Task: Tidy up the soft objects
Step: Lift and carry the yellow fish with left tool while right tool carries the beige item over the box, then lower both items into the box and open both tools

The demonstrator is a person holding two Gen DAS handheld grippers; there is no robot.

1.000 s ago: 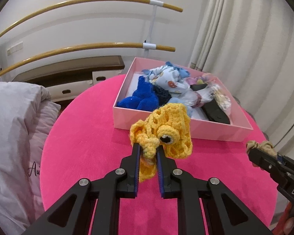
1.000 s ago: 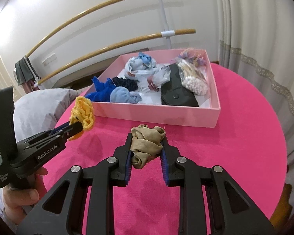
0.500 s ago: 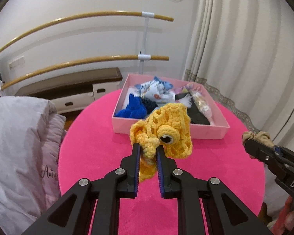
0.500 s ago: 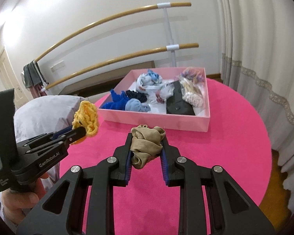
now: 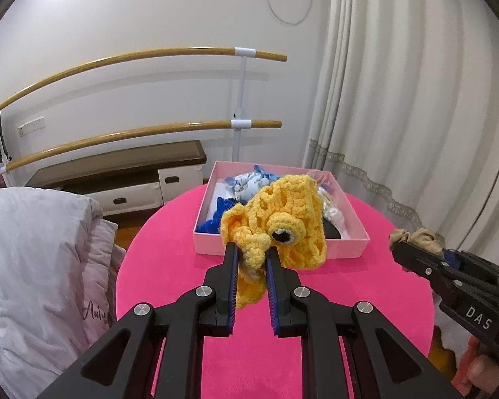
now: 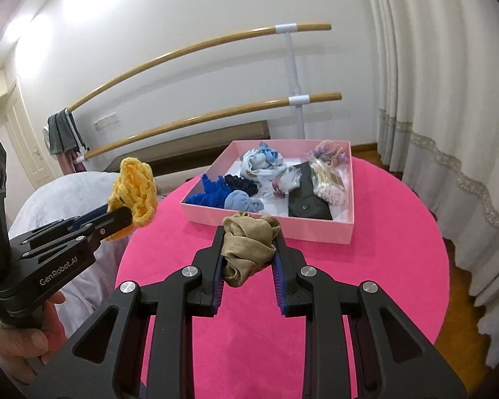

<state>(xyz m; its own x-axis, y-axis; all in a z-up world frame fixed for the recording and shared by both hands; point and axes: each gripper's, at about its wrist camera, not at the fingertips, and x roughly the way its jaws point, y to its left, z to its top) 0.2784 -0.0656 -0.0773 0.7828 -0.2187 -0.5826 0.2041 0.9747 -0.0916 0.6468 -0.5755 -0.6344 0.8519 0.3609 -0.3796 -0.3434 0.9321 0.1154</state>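
My left gripper [image 5: 252,251] is shut on a yellow crochet toy [image 5: 292,212] with a black eye, held up above the pink round table [image 5: 169,266]. In the right wrist view the same toy [image 6: 134,188] hangs from the left gripper [image 6: 124,214] at the left. My right gripper [image 6: 249,232] is shut on a beige scrunchie [image 6: 248,246]; it shows at the right edge of the left wrist view as the right gripper [image 5: 397,247] with the scrunchie [image 5: 422,236]. Both are in front of the pink box [image 6: 269,224], well short of it.
The pink box [image 5: 279,249] holds blue and pale fabric pieces [image 6: 216,193], a black pouch [image 6: 307,199] and bags of cotton swabs [image 6: 329,183]. A white duvet [image 5: 33,249] lies left of the table. Wooden barre rails [image 5: 143,56] and curtains [image 5: 415,99] stand behind.
Both grippers have risen and drawn back from the box, the left one more; the box now looks smaller and farther. Each still holds its item.
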